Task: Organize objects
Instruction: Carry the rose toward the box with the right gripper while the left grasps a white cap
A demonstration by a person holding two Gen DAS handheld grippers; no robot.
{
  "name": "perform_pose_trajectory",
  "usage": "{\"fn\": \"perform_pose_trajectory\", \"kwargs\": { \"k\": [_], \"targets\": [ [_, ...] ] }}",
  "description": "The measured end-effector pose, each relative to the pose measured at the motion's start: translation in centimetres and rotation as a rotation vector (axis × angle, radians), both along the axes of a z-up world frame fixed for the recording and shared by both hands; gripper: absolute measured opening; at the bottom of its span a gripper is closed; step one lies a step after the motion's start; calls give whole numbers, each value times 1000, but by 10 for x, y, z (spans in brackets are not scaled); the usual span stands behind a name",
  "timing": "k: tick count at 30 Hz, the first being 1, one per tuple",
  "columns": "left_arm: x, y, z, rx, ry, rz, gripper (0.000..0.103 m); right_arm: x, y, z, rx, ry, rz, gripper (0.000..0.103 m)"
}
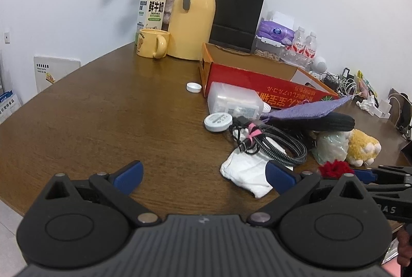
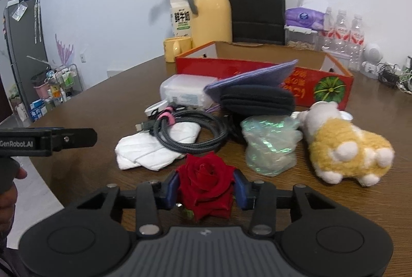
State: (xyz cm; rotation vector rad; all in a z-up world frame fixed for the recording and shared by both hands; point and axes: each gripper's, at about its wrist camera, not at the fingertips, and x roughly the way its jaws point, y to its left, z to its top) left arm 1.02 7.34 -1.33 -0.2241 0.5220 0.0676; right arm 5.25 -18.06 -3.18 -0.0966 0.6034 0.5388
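Right tool (image 2: 206, 188) clamped on one red rose (image 2: 206, 181); left tool (image 1: 203, 175) wide open, empty.

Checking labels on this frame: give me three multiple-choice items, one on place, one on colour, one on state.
1. Where is the white cap? A in the red box; B on the table left of the red box; C on the mug.
2. Thermos jug colour? A yellow; B green; C black.
3. Right gripper? A open, empty; B shut on the rose; C out of view.

B: it lies on bare wood beside the box.
A: yellow body, grey handle.
B: both pads press the bloom.
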Motion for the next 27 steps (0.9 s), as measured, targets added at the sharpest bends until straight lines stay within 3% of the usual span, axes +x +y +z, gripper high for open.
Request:
{"fn": "perform_pose_trajectory", "kwargs": {
  "k": [17, 23, 27],
  "targets": [
    [58, 6, 30, 69, -22, 87, 103, 28, -70, 36, -8, -120, -74, 37],
    [108, 18, 35, 118, 9, 125, 103, 53, -88, 46, -12, -146, -101, 37],
    [153, 30, 32, 179, 59, 137, 92, 73, -94, 47, -10, -145, -120, 37]
  ]
}}
